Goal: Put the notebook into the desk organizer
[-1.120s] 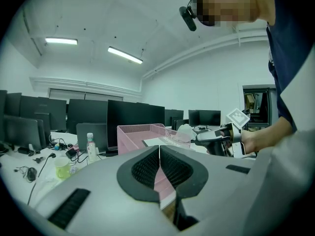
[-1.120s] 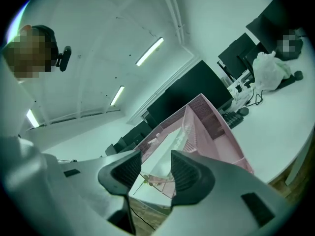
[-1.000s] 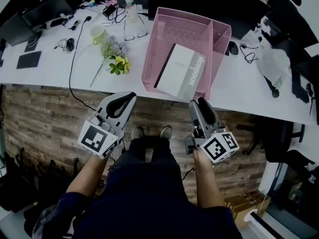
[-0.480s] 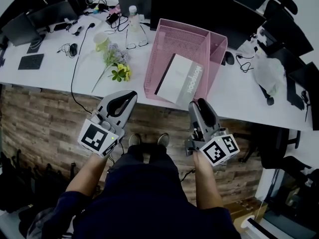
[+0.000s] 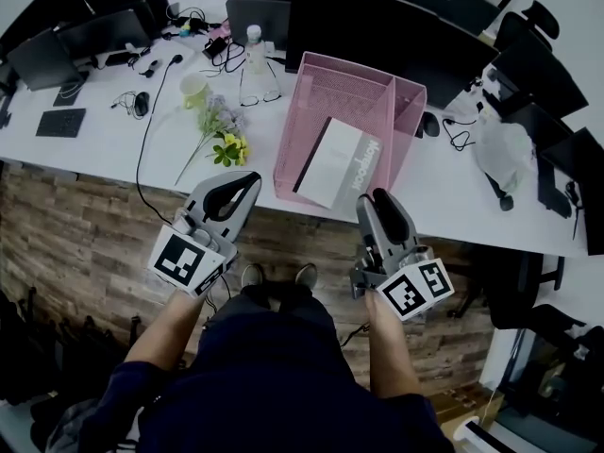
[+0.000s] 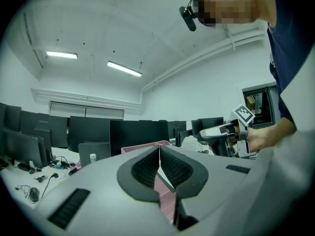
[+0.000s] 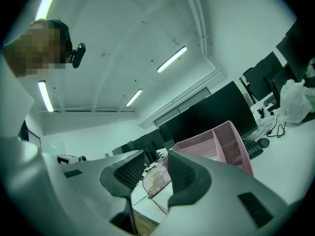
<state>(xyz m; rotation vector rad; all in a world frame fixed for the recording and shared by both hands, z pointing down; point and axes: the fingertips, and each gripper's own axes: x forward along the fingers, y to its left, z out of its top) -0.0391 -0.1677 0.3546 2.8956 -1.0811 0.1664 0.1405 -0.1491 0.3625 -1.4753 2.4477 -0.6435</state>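
The pink mesh desk organizer [image 5: 321, 92] stands on the white table, its front wall near the table's edge. A white and grey notebook [image 5: 338, 161] lies slanted inside its large compartment. Both grippers hover over the floor, short of the table edge and apart from the organizer. My left gripper [image 5: 247, 179] is shut, its pads meeting with nothing between them [image 6: 159, 149]. My right gripper [image 5: 374, 199] points at the organizer's front right corner. Its jaws are closing, a gap still shows between the pads [image 7: 156, 159], and they hold nothing. The organizer [image 7: 224, 144] shows beyond them.
Artificial flowers [image 5: 220, 125], a pale mug [image 5: 194, 88], glasses [image 5: 255, 92] and a bottle [image 5: 253, 43] lie left of the organizer. Dark monitors [image 5: 377, 22] line the table's back. A white plastic bag [image 5: 498, 149] sits at the right. The person's shoes [image 5: 278, 276] stand on the wood floor.
The table and organizer have drifted a little farther away in the head view. Both grippers stay in nearly the same spots below the table edge. The notebook has not moved in the organizer.
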